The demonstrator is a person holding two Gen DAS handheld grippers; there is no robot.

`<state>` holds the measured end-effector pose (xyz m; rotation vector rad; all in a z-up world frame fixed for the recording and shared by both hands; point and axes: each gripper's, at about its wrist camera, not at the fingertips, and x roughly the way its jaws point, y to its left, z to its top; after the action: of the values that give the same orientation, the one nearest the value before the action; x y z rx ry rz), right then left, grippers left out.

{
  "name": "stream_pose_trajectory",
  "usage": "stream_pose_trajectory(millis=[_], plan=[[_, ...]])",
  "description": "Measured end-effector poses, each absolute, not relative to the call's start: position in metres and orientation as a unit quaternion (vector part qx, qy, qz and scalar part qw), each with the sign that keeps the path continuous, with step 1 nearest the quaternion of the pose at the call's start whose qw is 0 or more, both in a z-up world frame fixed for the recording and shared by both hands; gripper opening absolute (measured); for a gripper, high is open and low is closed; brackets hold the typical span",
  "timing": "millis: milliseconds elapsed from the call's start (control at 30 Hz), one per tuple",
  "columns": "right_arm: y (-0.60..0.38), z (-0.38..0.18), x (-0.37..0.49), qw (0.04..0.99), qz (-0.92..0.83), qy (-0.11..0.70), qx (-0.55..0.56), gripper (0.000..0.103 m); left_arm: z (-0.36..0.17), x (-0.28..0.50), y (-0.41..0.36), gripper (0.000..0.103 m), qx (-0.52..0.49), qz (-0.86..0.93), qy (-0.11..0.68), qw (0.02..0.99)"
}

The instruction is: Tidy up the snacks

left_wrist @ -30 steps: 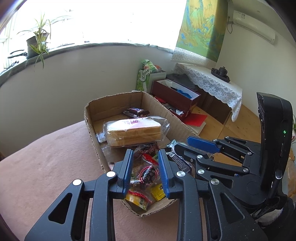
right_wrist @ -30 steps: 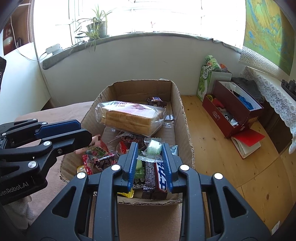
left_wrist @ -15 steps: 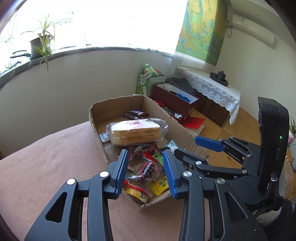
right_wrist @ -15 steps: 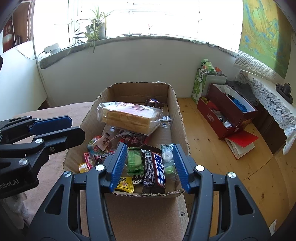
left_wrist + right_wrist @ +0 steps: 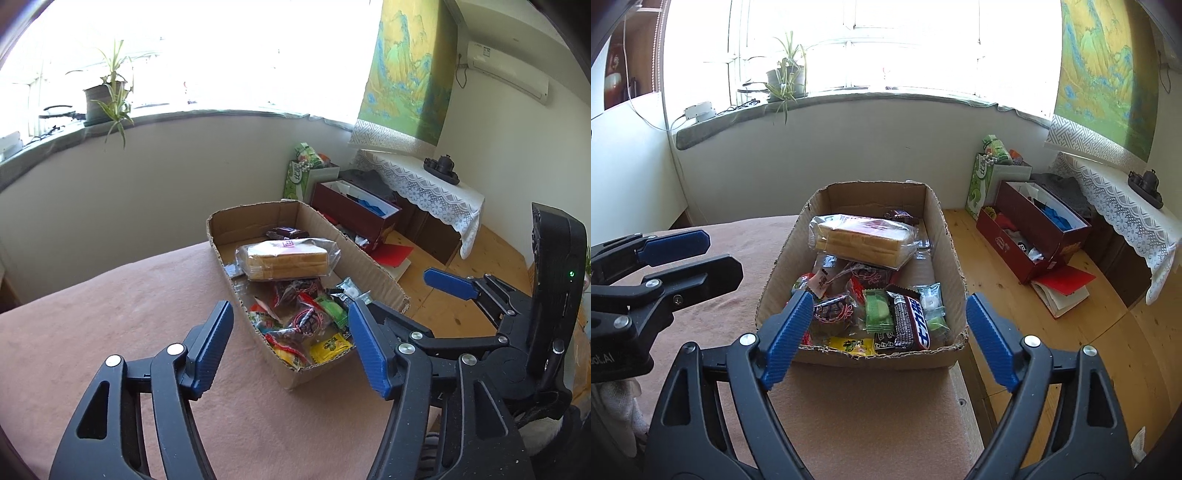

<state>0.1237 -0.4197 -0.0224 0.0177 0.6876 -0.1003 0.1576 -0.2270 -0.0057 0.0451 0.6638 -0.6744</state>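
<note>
Strong daylight pours through the window (image 5: 849, 48) at the back of both views and burns it out to near white, erasing detail outside. The room is bright and evenly lit, with soft shadows inside the cardboard box (image 5: 945, 236). Both pictures are sharp, without motion blur. The fisheye lens bends the window sill (image 5: 221, 114) into a curve, and dark vignetting fills the corners.

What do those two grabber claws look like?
Both are black plastic with cut-out holes and silver screws. The left gripper and right gripper have ribbed blue pads on their fingertips. The right one's body shows a little green light; the left's has white lettering.
</note>
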Motion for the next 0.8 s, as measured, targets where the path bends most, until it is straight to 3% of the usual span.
stream_pose_trajectory(millis=[467,800], plan=[[-0.387,-0.017,0.080,0.944,-0.057,0.324,0.021,0.092,-0.003,0.115,-0.187,0.079,0.035,-0.278,0.293,0.914],[-0.382,-0.010,0.065,0.947,-0.059,0.315,0.024,0.092,0.001,0.105,-0.183,0.079,0.034,-0.271,0.285,0.919]])
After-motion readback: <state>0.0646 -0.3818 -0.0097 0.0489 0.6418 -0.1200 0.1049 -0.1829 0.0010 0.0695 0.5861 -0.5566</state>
